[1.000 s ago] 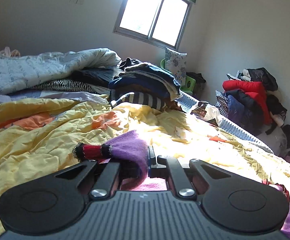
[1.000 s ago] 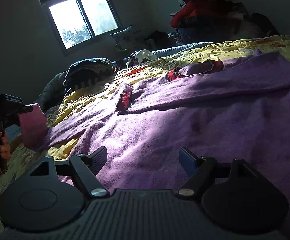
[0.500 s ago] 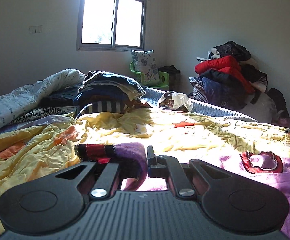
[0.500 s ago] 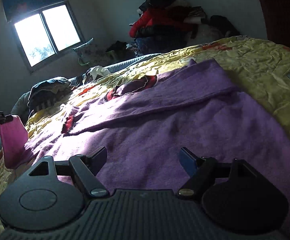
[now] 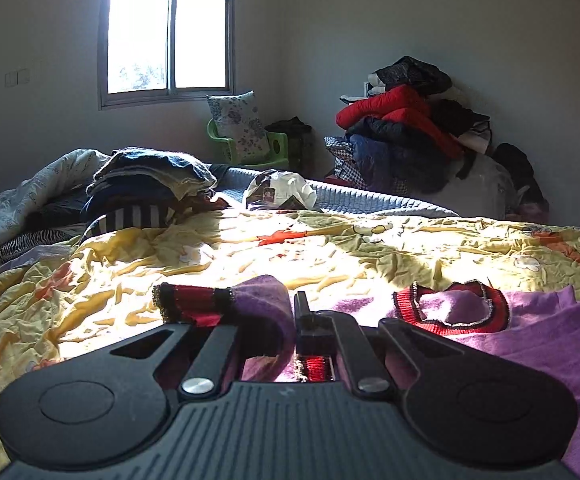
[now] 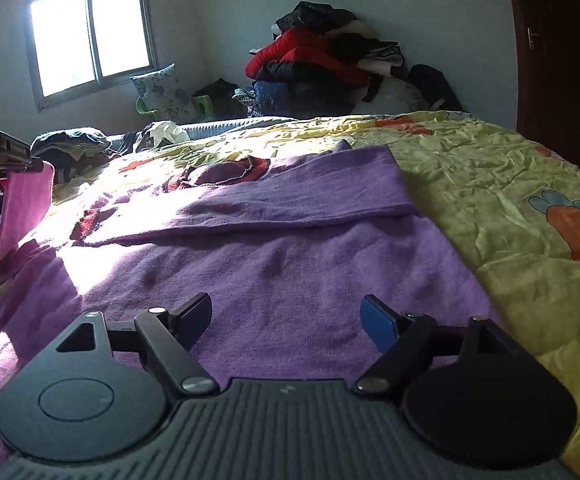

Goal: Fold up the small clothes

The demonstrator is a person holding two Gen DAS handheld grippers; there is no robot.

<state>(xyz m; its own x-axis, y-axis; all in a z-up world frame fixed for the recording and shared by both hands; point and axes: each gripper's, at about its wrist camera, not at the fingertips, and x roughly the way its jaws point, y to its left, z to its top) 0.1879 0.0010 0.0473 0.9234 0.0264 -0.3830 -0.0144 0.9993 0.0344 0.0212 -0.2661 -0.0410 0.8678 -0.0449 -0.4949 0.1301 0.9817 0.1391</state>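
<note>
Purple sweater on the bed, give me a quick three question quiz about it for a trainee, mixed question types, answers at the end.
1. True or false: the left gripper is shut on a sleeve of the sweater.
2. Which sleeve already lies folded across the body? A. the one nearer the door side B. the one in the left gripper C. neither
3. Fill in: the right gripper is ____ and holds nothing.

Key: 1 true. 2 A: that sleeve lies flat across the chest, below the red collar. 3 open; its jaws are opening above the sweater's body.
</note>
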